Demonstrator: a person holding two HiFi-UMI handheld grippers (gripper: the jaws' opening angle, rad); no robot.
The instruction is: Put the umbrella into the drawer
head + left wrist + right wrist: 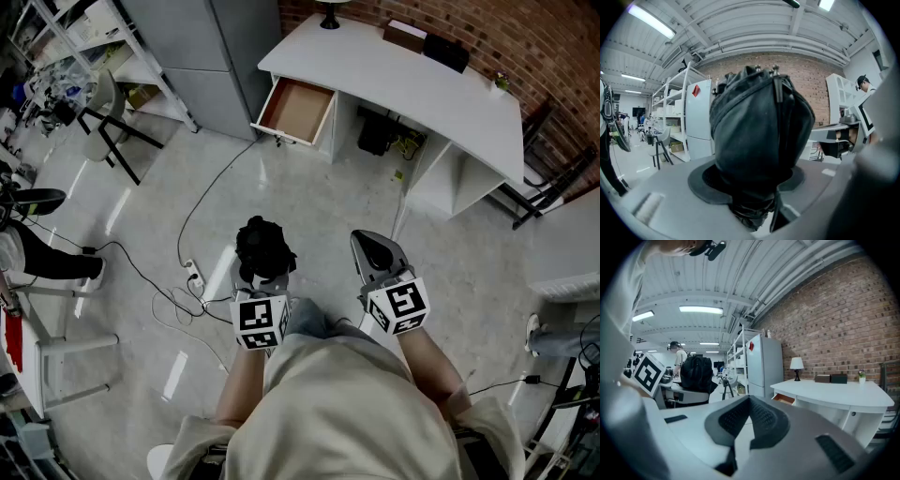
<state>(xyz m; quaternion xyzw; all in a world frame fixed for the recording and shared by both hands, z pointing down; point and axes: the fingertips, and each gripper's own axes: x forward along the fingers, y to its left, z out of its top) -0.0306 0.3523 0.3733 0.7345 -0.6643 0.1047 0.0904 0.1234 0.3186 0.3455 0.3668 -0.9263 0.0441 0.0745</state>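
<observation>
A folded black umbrella (263, 247) is clamped in my left gripper (262, 272); in the left gripper view the umbrella (759, 136) fills the middle and stands up between the jaws. My right gripper (377, 255) is shut with nothing in it; its pads (761, 420) meet in the right gripper view. Ahead stands a white desk (412, 84) with its wooden drawer (295, 111) pulled open at the left end. The open drawer (783, 399) also shows small beyond the right gripper. Both grippers are held above the floor, well short of the desk.
A cable and power strip (194, 275) lie on the floor left of the grippers. A grey cabinet (202, 56) stands left of the drawer, a chair (105, 117) further left. A lamp (797, 365) and dark boxes (444, 52) sit on the desk. A brick wall (834, 324) is behind.
</observation>
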